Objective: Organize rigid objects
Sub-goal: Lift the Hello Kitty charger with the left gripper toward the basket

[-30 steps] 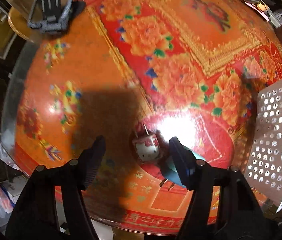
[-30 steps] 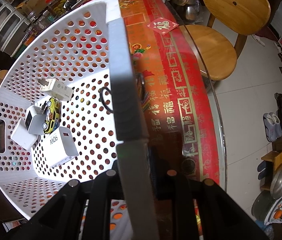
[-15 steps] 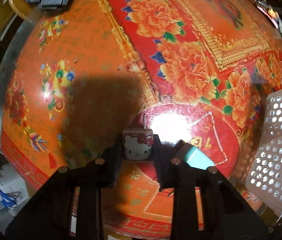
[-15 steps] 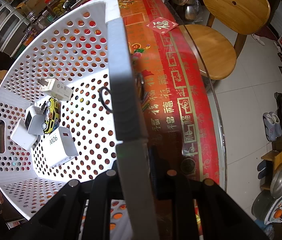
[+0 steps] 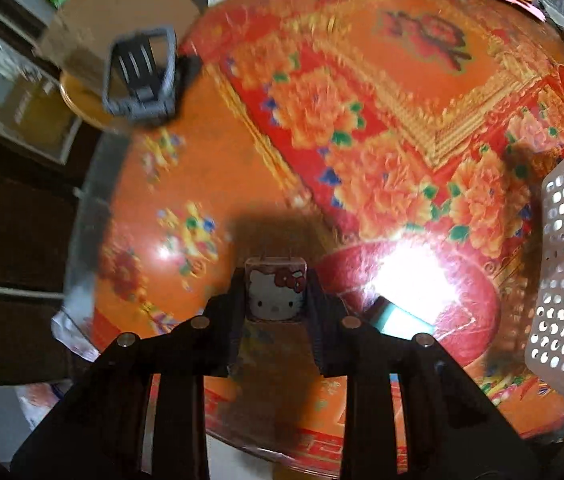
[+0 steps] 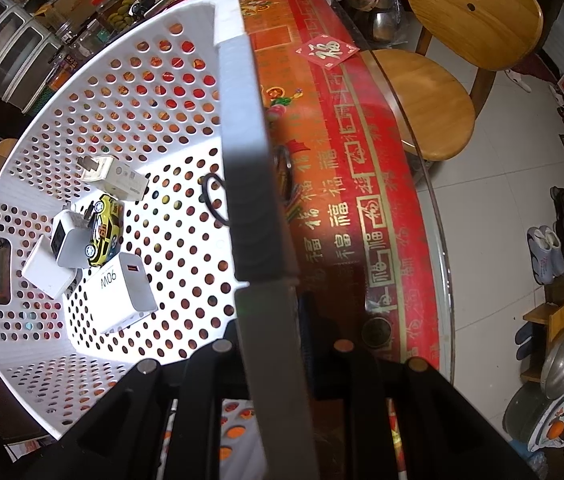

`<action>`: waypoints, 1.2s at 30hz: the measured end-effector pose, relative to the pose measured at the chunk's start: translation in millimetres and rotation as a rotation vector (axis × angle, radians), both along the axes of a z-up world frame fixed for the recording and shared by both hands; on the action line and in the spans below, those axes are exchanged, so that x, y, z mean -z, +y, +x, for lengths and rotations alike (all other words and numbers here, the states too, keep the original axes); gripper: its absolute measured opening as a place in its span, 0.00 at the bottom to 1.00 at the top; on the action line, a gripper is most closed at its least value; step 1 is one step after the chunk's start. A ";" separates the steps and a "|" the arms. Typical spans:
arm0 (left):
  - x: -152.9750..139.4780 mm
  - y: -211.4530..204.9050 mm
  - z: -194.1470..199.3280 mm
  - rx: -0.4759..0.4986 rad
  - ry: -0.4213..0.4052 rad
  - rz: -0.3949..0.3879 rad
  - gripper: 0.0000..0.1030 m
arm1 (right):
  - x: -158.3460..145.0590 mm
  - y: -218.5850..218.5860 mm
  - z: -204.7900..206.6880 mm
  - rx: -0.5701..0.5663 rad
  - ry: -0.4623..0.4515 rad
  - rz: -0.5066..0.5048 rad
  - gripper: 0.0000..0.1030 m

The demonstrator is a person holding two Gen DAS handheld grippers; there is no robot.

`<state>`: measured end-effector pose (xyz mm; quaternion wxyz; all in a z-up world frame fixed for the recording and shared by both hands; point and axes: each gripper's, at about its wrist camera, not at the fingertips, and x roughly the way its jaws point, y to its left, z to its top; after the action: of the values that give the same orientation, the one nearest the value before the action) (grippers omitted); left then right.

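A Hello Kitty plug charger (image 5: 275, 294) is clamped between the jaws of the left gripper (image 5: 275, 300), its two prongs pointing away, above the red-and-orange floral counter (image 5: 362, 152). A teal charger (image 5: 396, 320) is seen lying on the counter just beside the right finger. The rim of the white perforated basket (image 6: 241, 160) is pinched by the closed jaws of the right gripper (image 6: 277, 344). Inside the basket a white charger marked "90W" (image 6: 123, 294), a yellow toy car (image 6: 103, 230) and three more white chargers are gathered. A red paper square bearing the character 福 (image 6: 326, 52) is laid on the counter.
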<state>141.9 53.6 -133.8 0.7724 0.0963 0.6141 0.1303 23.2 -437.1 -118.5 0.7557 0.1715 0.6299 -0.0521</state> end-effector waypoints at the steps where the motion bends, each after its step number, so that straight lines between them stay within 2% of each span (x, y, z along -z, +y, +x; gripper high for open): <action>1: -6.8 -4.7 -1.3 0.009 -0.009 0.007 0.25 | 0.0 0.0 0.2 -0.001 0.000 0.000 0.16; 6: -48.3 -27.0 -6.8 0.082 -0.060 0.070 0.25 | 0.0 0.0 0.3 0.000 0.000 0.000 0.16; 11: -85.9 -56.1 -11.1 0.179 -0.112 0.080 0.25 | 0.0 0.0 0.3 0.000 0.000 0.000 0.16; 19: -109.9 -135.8 -17.7 0.347 -0.162 0.055 0.25 | 0.0 0.1 0.4 0.000 0.000 0.000 0.16; 28: -100.7 -210.3 -25.9 0.518 -0.149 0.038 0.25 | 0.0 0.0 0.3 0.001 0.000 0.001 0.16; 32: -85.8 -234.1 -21.2 0.559 -0.107 -0.019 0.25 | -0.5 -0.4 0.6 0.002 0.000 0.001 0.16; 36: -63.2 -257.1 -19.9 0.610 -0.065 -0.024 0.25 | -1.0 -0.7 0.9 0.001 0.000 0.001 0.16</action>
<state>122.0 -203.5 -70.5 0.7963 0.2629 0.5331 -0.1117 24.1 -437.8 -117.5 0.7556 0.1725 0.6298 -0.0521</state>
